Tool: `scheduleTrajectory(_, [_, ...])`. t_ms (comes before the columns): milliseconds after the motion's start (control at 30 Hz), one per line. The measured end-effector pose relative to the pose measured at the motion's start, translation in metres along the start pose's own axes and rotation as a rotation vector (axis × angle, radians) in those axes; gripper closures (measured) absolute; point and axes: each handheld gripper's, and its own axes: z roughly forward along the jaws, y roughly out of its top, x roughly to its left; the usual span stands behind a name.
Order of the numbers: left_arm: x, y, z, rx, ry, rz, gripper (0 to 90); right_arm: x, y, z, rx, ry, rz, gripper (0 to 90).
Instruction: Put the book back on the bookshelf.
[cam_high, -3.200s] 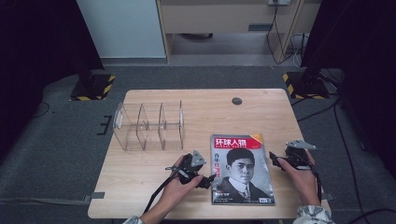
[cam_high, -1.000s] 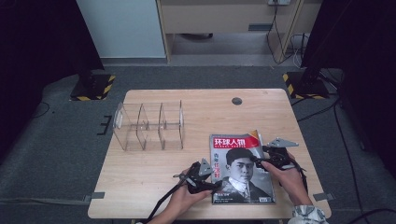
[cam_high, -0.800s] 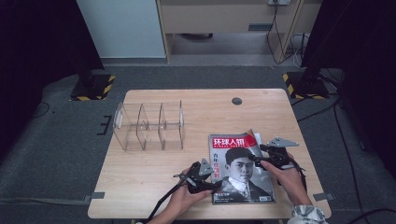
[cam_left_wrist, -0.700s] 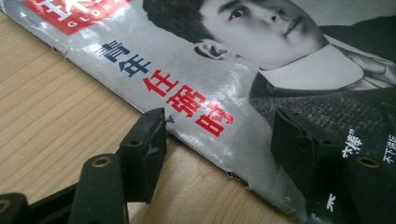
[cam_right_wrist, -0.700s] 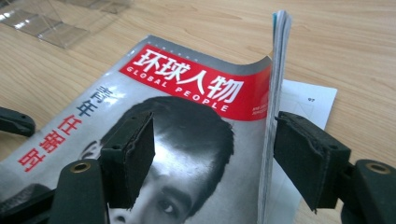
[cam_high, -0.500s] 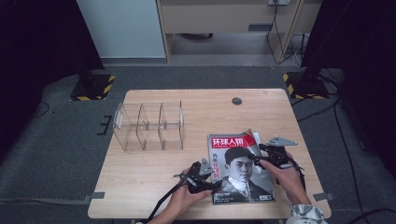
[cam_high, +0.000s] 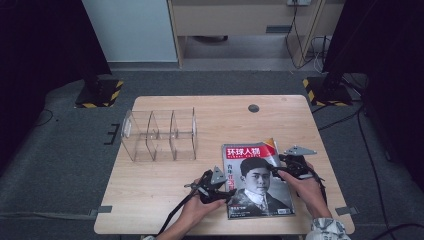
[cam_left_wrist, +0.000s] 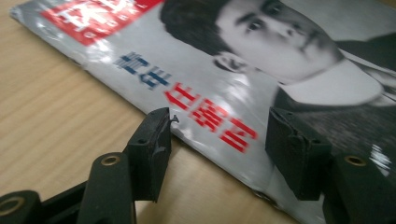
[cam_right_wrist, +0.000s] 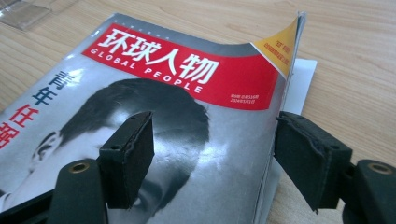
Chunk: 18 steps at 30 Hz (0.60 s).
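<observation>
On the light wooden tabletop (cam_high: 165, 185) lies a glossy magazine with a red title band (cam_high: 256, 181). The left claw (cam_left_wrist: 217, 140), just closing, straddles its spine edge. The right claw (cam_right_wrist: 215, 144) gapes around its lifted page edge.

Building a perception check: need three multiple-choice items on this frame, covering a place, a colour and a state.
1. Where does the magazine lie?
A. table's near right part
B. inside the clear organizer
C. on the floor

2. What colour is the magazine's title band?
A. green
B. red
C. blue

3. How does the cover's far right corner sit by the right tool?
A. flat
B. torn off
C. lifted

Answers: 1 A, it rests on the wooden table, right of the clear organizer. 2 B, white title letters sit on red. 3 C, the yellow corner curls up off the pages.
</observation>
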Motion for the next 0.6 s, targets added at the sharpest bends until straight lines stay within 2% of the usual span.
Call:
scheduleTrajectory(133, [0.01,0.005,0.005,-0.003,0.009,-0.013,37.7,-0.002,-0.002,0.002,0.017,-0.006,0.001,27.4])
scheduleTrajectory(167, [0.009,0.007,0.007,0.004,-0.005,0.025,37.8,-0.002,-0.002,0.003,0.019,-0.006,0.006,27.1])
scheduleTrajectory(400, [0.011,0.009,0.008,0.013,-0.009,0.028,38.8,-0.005,-0.004,0.008,0.057,-0.019,-0.01,24.6])
scheduleTrajectory(500, [0.012,0.009,0.008,0.014,-0.015,0.033,39.0,-0.008,-0.003,0.016,0.093,-0.037,-0.035,18.1])
scheduleTrajectory(600, [0.013,0.01,0.009,0.015,-0.019,0.038,39.3,-0.012,0.001,0.023,0.119,-0.044,-0.037,13.4])
